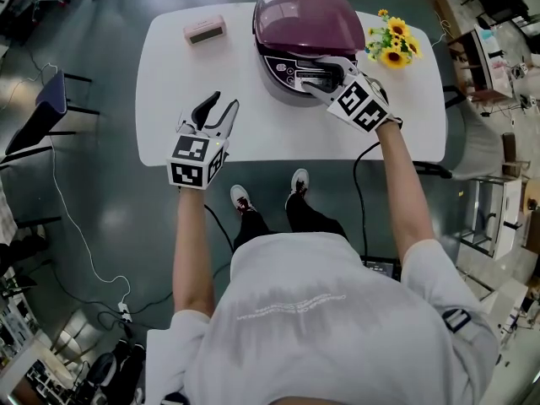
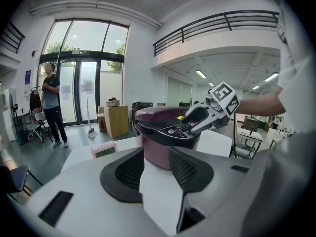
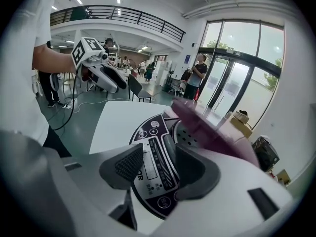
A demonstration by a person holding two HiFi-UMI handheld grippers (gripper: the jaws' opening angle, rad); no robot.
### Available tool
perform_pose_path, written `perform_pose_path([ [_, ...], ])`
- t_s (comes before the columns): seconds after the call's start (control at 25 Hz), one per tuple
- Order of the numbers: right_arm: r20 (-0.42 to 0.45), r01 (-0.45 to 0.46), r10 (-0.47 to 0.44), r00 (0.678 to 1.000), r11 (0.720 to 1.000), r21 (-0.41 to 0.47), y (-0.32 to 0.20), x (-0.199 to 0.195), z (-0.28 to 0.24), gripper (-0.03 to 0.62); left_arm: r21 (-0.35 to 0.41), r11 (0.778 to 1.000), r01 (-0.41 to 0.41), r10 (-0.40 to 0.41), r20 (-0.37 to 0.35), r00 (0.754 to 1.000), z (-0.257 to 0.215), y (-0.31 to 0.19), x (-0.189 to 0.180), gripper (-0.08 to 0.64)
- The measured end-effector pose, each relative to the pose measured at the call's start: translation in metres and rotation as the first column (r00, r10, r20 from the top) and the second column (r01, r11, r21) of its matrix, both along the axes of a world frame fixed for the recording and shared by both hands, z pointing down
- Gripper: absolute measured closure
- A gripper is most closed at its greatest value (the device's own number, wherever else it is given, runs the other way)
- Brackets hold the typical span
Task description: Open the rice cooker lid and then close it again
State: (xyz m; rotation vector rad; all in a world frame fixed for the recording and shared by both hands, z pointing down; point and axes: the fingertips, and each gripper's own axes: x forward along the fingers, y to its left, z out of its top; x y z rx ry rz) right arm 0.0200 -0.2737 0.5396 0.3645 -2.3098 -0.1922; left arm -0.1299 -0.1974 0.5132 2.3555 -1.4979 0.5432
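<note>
We stand at a white table [image 1: 181, 83] that fills the middle of the head view. On its far half, right of centre, sits the purple rice cooker [image 1: 281, 85], its dark control panel [image 3: 149, 131] facing us. The domed lid [image 1: 308, 15] stands ajar: in the right gripper view it tilts up from the front edge, blurred, and a perforated inner rim shows beneath it.

Our right gripper [image 1: 321, 81] reaches down to the cooker's front, tips on or just above the control panel. We cannot tell whether they touch it. Its 2 jaws are apart, with the panel's display strip showing between them and nothing clamped.

Our left gripper [image 1: 216, 115] hangs over the near left part of the table, well apart from the cooker and aimed toward it. Its 2 jaws are also apart and hold nothing; bare tabletop shows in the gap.

A bunch of yellow sunflowers [image 1: 393, 44] lies just to the right of the cooker. A small pink clock [image 1: 205, 29] sits on the table's far side, to the left of the cooker.
</note>
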Motion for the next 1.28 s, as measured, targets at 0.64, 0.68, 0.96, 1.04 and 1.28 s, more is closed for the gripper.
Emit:
perform_pose_path([
  [0.64, -0.005, -0.036, 0.036, 0.999, 0.999, -0.01, -0.008, -0.004, 0.003, 0.365, 0.008, 1.0, -0.017, 0.017, -0.014, 1.0, -0.007, -0.009, -0.005, 0.39],
  [0.68, 0.0, -0.039, 0.039, 0.999, 0.999, -0.003, -0.009, -0.004, 0.003, 0.362, 0.014, 1.0, -0.019, 0.019, -0.011, 1.0, -0.01, -0.011, -0.005, 0.39],
  [0.96, 0.177, -0.194, 0.201, 0.963, 0.979, -0.06, -0.019, 0.001, -0.007, 0.359, 0.071, 0.997, -0.043, 0.042, 0.013, 0.999, -0.036, -0.023, -0.008, 0.39],
  [1.04, 0.239, -0.244, 0.255, 0.937, 0.967, -0.077, -0.021, 0.008, -0.019, 0.359, 0.097, 0.994, -0.053, 0.051, 0.023, 0.998, -0.047, -0.028, -0.007, 0.394],
  [1.28, 0.433, -0.401, 0.4, 0.808, 0.911, -0.092, -0.031, 0.043, -0.082, 0.368, 0.196, 0.978, -0.075, 0.068, 0.041, 0.997, -0.089, -0.042, -0.001, 0.397],
])
